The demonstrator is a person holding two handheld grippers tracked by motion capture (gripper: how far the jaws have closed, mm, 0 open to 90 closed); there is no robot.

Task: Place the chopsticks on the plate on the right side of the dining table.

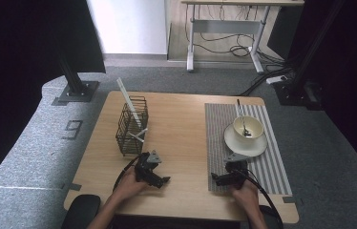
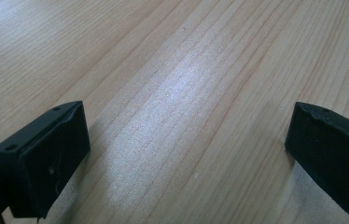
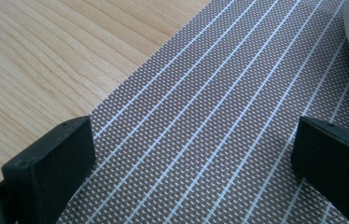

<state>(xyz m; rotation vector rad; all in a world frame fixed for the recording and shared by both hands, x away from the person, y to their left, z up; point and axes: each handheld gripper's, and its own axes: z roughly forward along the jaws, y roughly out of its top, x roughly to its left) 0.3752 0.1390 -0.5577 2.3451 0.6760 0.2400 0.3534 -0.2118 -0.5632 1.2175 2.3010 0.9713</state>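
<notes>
A broad strip of bare bench (image 1: 181, 138) runs from 6 o'clock up to 12 o'clock between the wire basket (image 1: 132, 126) at 10 o'clock and the striped mat (image 1: 277, 162) on the 3 o'clock side, giving open passage. The basket stands upright with white sticks (image 1: 130, 102) jutting above its rim, blocking any low sweep toward 10 o'clock. On the mat at 2 o'clock, the plate (image 1: 243, 145) with bowl (image 1: 249, 125) and upright spoon (image 1: 241, 117) bars the way.
</notes>
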